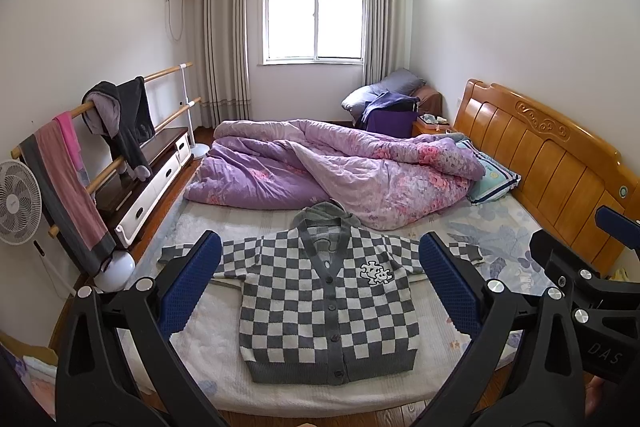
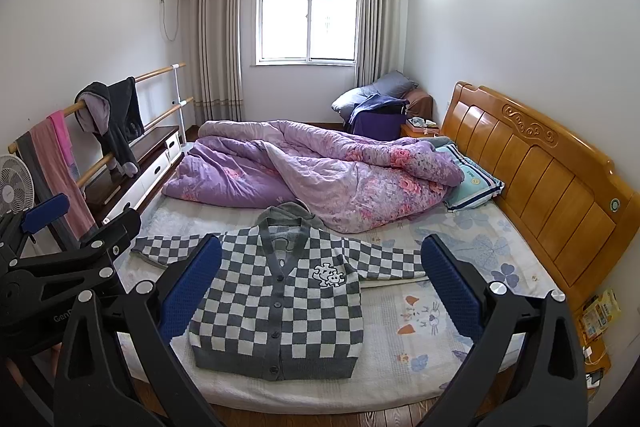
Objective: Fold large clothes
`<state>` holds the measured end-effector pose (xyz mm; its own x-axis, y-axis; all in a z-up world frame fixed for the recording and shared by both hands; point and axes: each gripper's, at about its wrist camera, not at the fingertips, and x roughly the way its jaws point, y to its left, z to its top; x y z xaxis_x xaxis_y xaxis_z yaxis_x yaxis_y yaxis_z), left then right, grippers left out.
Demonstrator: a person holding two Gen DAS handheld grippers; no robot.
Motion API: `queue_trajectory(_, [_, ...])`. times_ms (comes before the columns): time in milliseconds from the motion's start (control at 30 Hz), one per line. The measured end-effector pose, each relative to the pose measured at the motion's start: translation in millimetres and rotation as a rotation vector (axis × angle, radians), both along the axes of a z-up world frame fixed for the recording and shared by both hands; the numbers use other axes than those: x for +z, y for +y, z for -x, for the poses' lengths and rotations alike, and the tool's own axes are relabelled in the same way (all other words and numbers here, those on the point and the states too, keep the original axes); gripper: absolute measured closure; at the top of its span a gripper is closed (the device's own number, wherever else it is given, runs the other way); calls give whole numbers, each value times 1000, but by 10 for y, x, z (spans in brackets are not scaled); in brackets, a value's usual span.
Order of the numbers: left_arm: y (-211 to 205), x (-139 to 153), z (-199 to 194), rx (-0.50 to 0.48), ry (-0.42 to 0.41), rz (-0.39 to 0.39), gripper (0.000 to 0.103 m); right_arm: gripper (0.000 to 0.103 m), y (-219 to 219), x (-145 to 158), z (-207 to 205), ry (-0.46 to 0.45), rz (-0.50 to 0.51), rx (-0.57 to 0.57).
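1. A grey-and-white checked cardigan (image 1: 328, 303) lies flat, buttoned, face up on the bed (image 1: 500, 235), sleeves spread sideways.
2. Your left gripper (image 1: 320, 287) and right gripper (image 2: 320, 287) both hang above the near bed edge, jaws spread wide, holding nothing.
3. The cardigan lies straight ahead, hem nearest you, collar away; its sleeve-to-sleeve axis runs left-right. The left gripper seems more centred over it.

a cardigan (image 1: 328, 303) lies flat on the bed (image 1: 500, 251) just ahead of both grippers. a quilt (image 1: 340, 167) sits beyond it, the headboard (image 1: 540, 155) to the right.
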<state>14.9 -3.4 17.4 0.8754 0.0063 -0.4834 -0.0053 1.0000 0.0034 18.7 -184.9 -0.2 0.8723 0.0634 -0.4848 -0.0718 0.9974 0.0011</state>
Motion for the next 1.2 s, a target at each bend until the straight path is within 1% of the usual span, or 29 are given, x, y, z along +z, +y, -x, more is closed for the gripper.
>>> queue_trajectory(567, [4, -34, -23, 0, 3, 1, 4, 7, 2, -63, -7, 5, 4, -3])
queue_trajectory(767, [8, -96, -25, -3, 7, 1, 4, 7, -11, -82, -4, 7, 4, -3])
queue_trajectory(967, [34, -162, -19, -5, 9, 2, 4, 7, -10, -168, 12, 13, 8, -9])
queue_trajectory(1200, [47, -205, -35, -8, 14, 3, 4, 7, -9, -146, -14, 15, 8, -8])
